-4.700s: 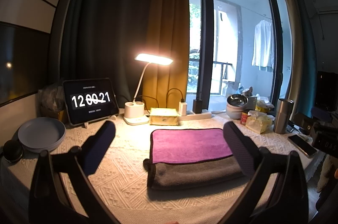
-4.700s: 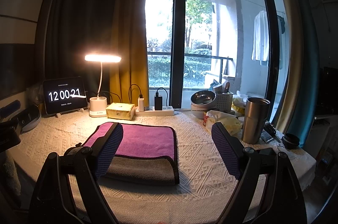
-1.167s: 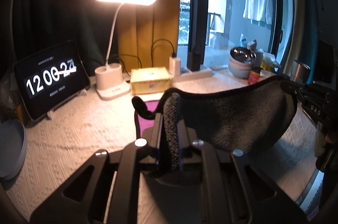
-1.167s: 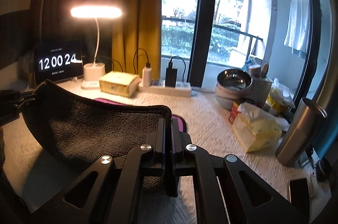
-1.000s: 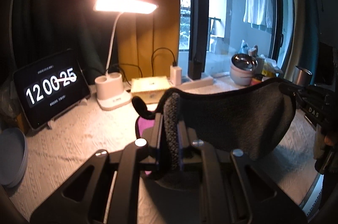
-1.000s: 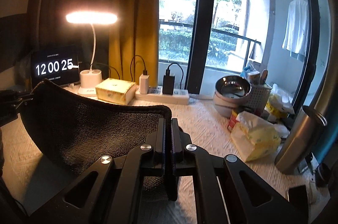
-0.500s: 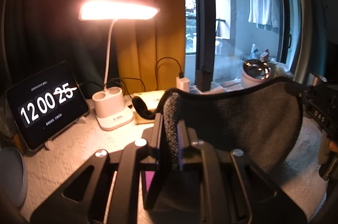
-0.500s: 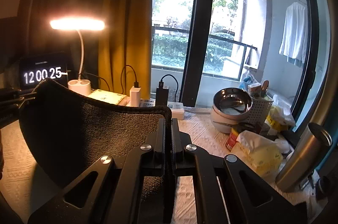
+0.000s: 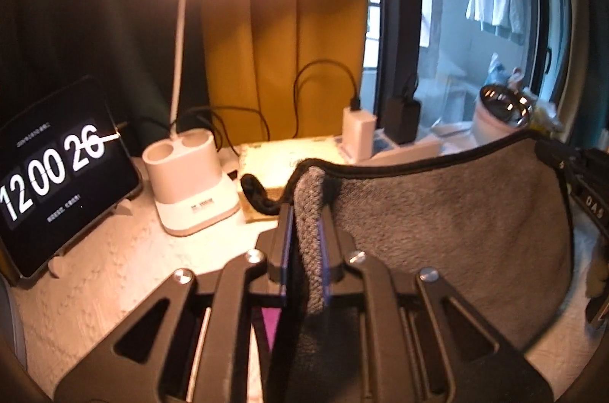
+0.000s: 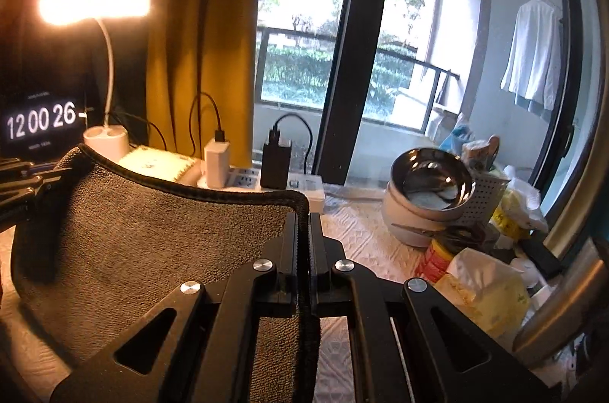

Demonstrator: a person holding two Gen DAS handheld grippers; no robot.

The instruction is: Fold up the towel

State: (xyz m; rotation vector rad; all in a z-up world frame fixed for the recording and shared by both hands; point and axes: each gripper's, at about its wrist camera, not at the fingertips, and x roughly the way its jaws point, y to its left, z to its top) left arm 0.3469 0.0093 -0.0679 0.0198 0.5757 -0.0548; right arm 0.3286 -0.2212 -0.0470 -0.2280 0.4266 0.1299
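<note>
The towel (image 9: 449, 224) is grey on the side facing me, with a black hem and a purple side that shows as a sliver (image 9: 271, 323) below. My left gripper (image 9: 306, 212) is shut on its left corner. My right gripper (image 10: 303, 212) is shut on its right corner (image 10: 293, 201). The towel (image 10: 152, 235) hangs stretched between the two grippers, lifted above the white tablecloth (image 9: 114, 273). The right gripper also shows at the right edge of the left wrist view (image 9: 586, 190). The towel's lower part is hidden behind the gripper bodies.
Close behind the towel stand a lit desk lamp (image 9: 190, 174), a tablet clock (image 9: 49, 171), a yellow box (image 9: 281, 155) and a power strip with chargers (image 10: 266, 174). At right are stacked steel bowls (image 10: 430, 190), a tissue pack (image 10: 483, 289) and a steel tumbler (image 10: 563, 292).
Both grippers closed on the towel's near corners and lifted them. Over the last second they have carried the towel higher and farther toward the lamp and window.
</note>
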